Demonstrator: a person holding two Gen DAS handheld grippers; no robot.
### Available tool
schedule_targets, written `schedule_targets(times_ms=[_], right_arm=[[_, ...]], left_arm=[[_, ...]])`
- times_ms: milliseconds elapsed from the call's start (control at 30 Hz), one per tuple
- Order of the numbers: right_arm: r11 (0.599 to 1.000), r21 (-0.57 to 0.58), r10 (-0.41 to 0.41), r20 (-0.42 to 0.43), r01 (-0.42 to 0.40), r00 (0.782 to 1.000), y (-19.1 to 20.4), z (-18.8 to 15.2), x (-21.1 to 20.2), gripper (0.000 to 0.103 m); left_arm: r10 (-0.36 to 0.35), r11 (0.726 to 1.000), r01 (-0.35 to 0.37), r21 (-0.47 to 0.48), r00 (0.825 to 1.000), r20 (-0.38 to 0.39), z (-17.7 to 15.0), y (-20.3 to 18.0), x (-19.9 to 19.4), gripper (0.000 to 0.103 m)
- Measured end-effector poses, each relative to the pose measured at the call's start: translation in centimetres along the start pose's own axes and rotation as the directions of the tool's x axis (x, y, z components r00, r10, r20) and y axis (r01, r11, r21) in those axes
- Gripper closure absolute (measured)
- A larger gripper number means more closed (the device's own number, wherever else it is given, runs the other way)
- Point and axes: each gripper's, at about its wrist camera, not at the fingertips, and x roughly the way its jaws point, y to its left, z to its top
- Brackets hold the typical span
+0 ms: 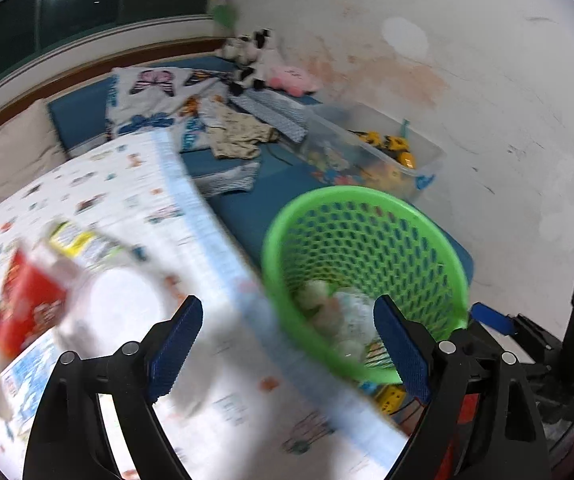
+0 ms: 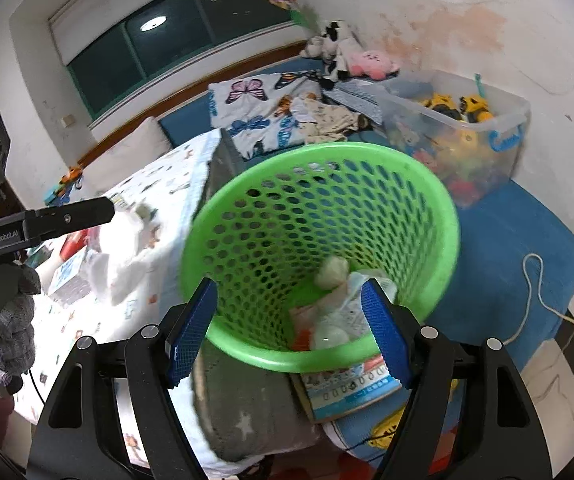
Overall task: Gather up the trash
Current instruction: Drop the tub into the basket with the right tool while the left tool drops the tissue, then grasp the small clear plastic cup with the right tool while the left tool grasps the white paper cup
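A green mesh basket (image 2: 247,216) hangs tilted toward me beside the bed, and my right gripper (image 2: 289,292) has its blue pads closed across its near rim. Crumpled white tissues and wrappers (image 2: 335,312) lie in the bottom. In the left wrist view the basket (image 1: 367,240) is on the right, and my left gripper (image 1: 287,304) stands wide open over the patterned bed sheet (image 1: 135,184) with nothing between its pads. A red packet (image 1: 27,300) and a yellow-white wrapper (image 1: 75,240) lie blurred on the sheet to its left.
A clear plastic bin of toys (image 2: 467,128) stands against the wall behind the basket. Plush toys (image 2: 343,56) and loose clothes (image 2: 327,120) lie on the blue mat (image 2: 507,240). A book (image 2: 351,396) sits under the basket. A white cord (image 2: 535,288) trails across the mat.
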Motion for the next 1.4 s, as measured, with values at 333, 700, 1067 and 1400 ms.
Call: schedule_targets(times_ms=[333, 700, 1067, 1400], right_arm=[[0.991, -0.108, 0.080, -0.025, -0.083, 0.996, 5.4, 0.6, 1.5, 0.028], [0.966, -0.189, 0.165, -0.068, -0.175, 0.984, 10.7, 1.1, 3.7, 0.028], [0.934, -0.267, 0.212, -0.126, -0.239, 0.969, 15.3, 0.8, 5.7, 0.028], [0.914, -0.306, 0.216, -0.194, -0.268, 0.957, 18.7, 0.3, 8.7, 0.032]], left_arm=[[0.160, 0.983, -0.157, -0.097, 0.987, 0.021, -3.5, 7.6, -4.1, 0.019], [0.321, 0.918, -0.299, -0.259, 0.946, 0.044, -7.3, 15.3, -8.6, 0.019], [0.343, 0.833, -0.309, -0.458, 0.939, -0.010, -11.0, 22.3, -9.7, 0.032], [0.274, 0.822, -0.235, -0.518, 0.962, 0.000, -11.5, 25.6, -8.3, 0.046]])
